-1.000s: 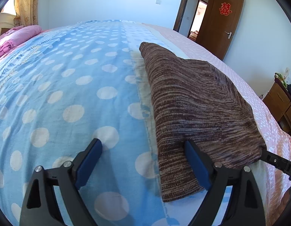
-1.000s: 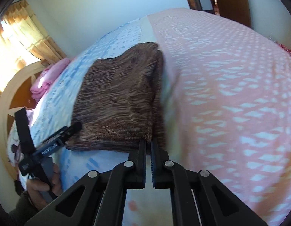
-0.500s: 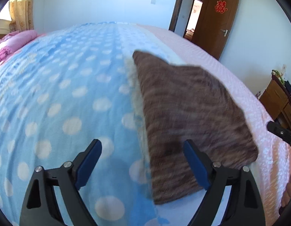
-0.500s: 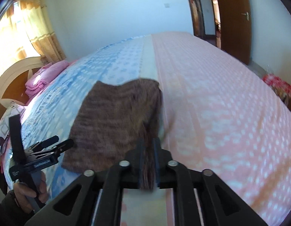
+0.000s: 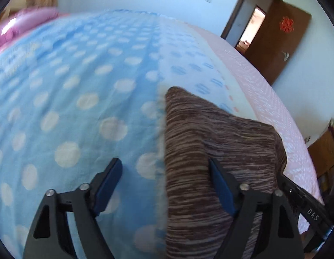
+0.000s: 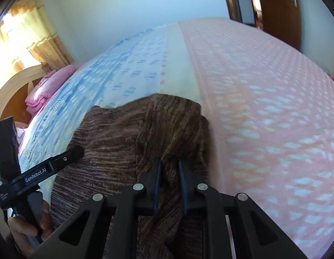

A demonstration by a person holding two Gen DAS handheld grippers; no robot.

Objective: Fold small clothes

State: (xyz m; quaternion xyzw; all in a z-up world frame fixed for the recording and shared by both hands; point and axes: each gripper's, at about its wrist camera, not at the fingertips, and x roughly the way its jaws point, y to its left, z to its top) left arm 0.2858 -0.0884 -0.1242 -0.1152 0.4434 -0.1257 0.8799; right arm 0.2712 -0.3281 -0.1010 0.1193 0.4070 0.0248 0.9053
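A: From the left wrist view, where does the folding stand?

B: The brown striped garment [image 5: 220, 142] lies on the bed [image 5: 69, 99], on the seam where the blue dotted cover meets the pink one. It reads as a thick, doubled panel, so at least one fold looks done. The left gripper [image 5: 164, 185] has its jaws spread wide and narrowing; the garment's near left edge sits between them, but the pads don't press on it. No grip yet.

A: And the right wrist view?

B: Here the right gripper [image 6: 169, 172] has cloth bunched between its jaws, which are closing on the garment's [image 6: 123, 138] near edge. The fabric rises into the jaws, rumpled and lifted there. The left gripper [image 6: 46, 168] shows at the garment's left side, a hand [image 6: 26, 228] on its handle.

A: What's left?

B: I'd judge another fold: carry the gripped edge over, then flatten. It isn't a tidy packet yet.
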